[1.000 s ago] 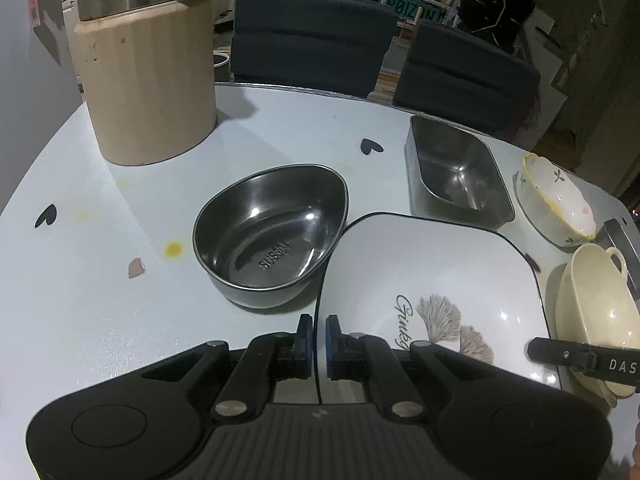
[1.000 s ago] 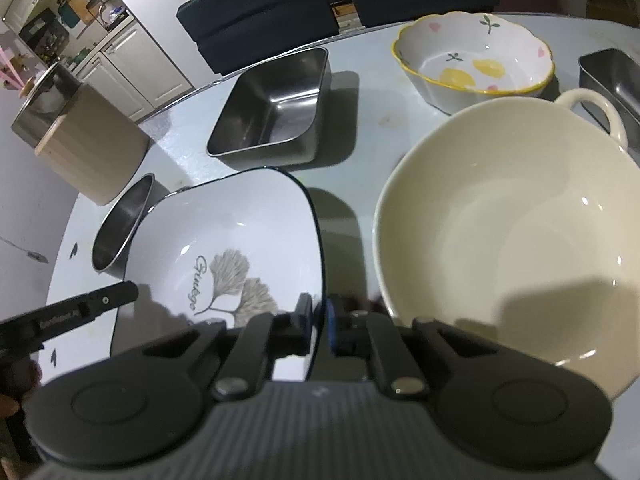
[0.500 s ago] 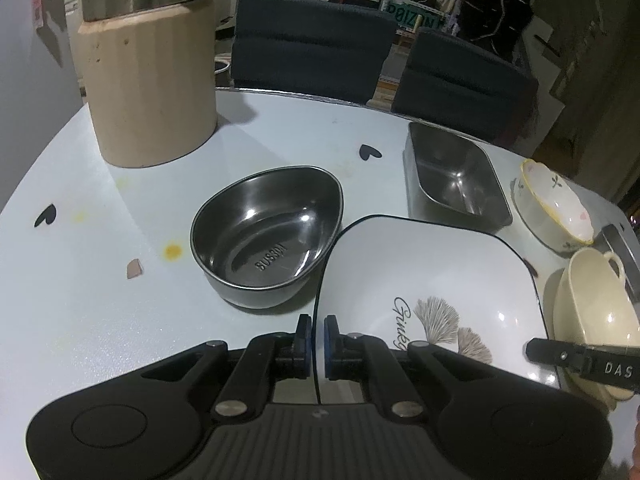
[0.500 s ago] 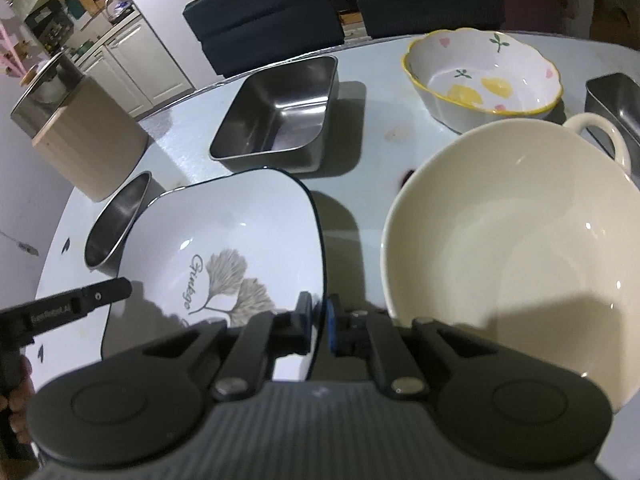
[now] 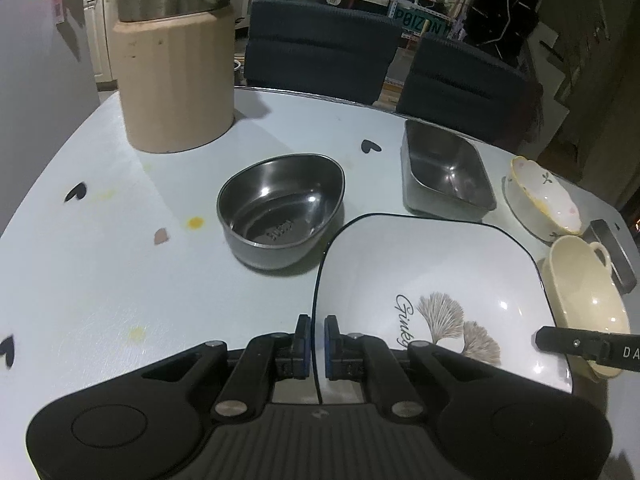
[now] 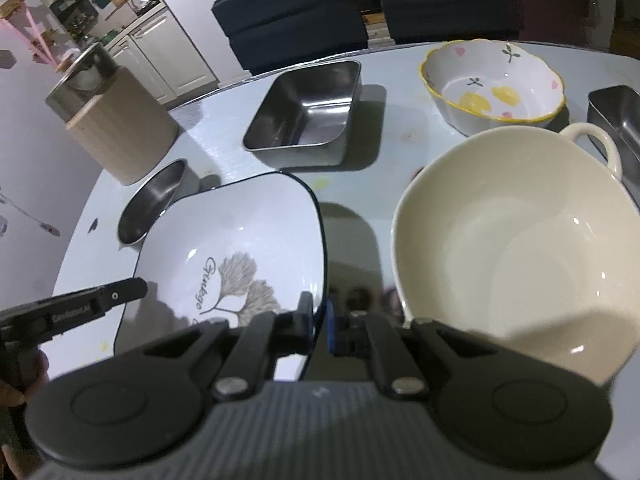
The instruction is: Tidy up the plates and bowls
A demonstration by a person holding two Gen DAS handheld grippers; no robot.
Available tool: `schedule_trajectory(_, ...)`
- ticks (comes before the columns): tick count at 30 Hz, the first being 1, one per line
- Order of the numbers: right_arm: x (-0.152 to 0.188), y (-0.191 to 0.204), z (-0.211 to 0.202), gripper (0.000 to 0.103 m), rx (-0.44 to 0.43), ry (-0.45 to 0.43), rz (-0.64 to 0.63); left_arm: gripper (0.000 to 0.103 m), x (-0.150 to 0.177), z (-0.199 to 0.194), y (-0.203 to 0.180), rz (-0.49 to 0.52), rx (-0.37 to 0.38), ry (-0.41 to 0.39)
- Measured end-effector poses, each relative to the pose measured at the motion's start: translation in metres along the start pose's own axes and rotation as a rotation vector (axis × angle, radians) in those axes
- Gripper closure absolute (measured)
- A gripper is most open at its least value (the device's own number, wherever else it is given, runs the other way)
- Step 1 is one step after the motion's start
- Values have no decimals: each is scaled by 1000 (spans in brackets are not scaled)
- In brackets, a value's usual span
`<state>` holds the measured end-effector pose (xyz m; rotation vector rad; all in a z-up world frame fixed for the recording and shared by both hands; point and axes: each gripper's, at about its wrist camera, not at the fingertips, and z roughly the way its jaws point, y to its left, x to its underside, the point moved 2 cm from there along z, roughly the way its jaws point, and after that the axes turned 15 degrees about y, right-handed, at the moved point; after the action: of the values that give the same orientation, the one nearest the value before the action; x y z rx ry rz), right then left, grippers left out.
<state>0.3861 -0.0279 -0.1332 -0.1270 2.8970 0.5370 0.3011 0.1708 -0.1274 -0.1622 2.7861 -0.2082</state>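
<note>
- Left wrist: left gripper (image 5: 316, 346) clenched on the left rim of the square plate (image 5: 432, 280); plate sits just right of the steel bowl (image 5: 280, 204), steel tray (image 5: 444, 172) behind, cream bowl (image 5: 580, 292) at its right edge.
- Right wrist: right gripper (image 6: 318, 322) clenched on the plate (image 6: 248, 232) at its right rim; cream bowl (image 6: 516, 236) just beside, floral bowl (image 6: 492, 84) and tray (image 6: 308, 108) farther back on the table (image 6: 392, 120).

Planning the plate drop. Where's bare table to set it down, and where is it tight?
Bare table runs left of the round steel bowl, out to the table edge and up to the beige canister. A smaller patch lies between that bowl and the steel tray. Crowded: cream bowl, floral bowl and second steel tray sit close together.
</note>
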Motion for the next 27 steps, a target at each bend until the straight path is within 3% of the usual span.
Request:
schedule_trajectory(13, 40, -1, -44, 96, -58, -4, -27, 98, 47, -52, -15, -7, 16, -35)
schedule_trajectory(27, 87, -19, -54, 96, -38, 76, -29, 98, 96, -47, -42, 58, 21, 47)
